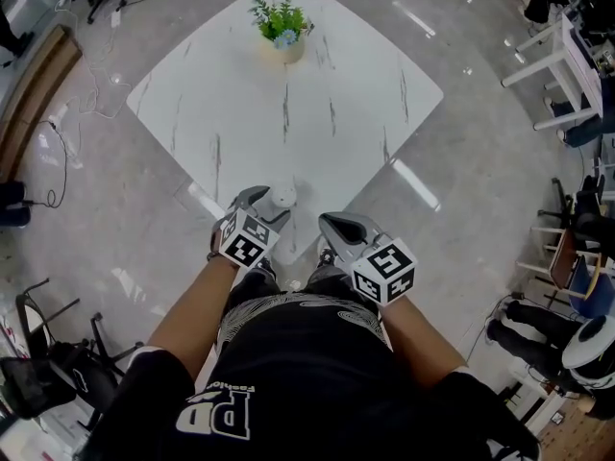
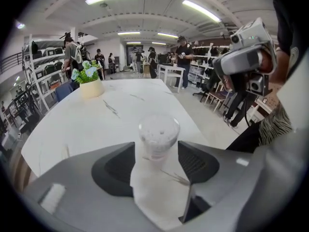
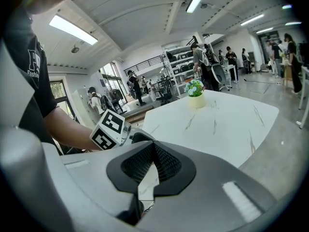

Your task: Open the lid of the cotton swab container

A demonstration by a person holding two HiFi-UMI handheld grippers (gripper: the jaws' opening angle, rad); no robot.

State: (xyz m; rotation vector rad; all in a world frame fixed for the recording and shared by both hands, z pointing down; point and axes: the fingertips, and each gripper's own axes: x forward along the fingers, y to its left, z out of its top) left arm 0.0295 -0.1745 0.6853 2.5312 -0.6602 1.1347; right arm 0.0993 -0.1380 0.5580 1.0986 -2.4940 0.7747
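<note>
The cotton swab container is a small clear round tub with its lid on, standing upright near the table's near corner. In the left gripper view the container stands just ahead of the jaw tips, in line with the gap. My left gripper is open and its pads do not touch the tub. In the head view the left gripper sits just left of the container. My right gripper hovers off the table's corner, to the right of the tub. It is shut, the right gripper pads meeting with nothing between them.
The white marble table is set cornerwise to me. A potted plant stands at its far corner. Chairs, desks and cables ring the table on the shiny floor. People stand far back in the room.
</note>
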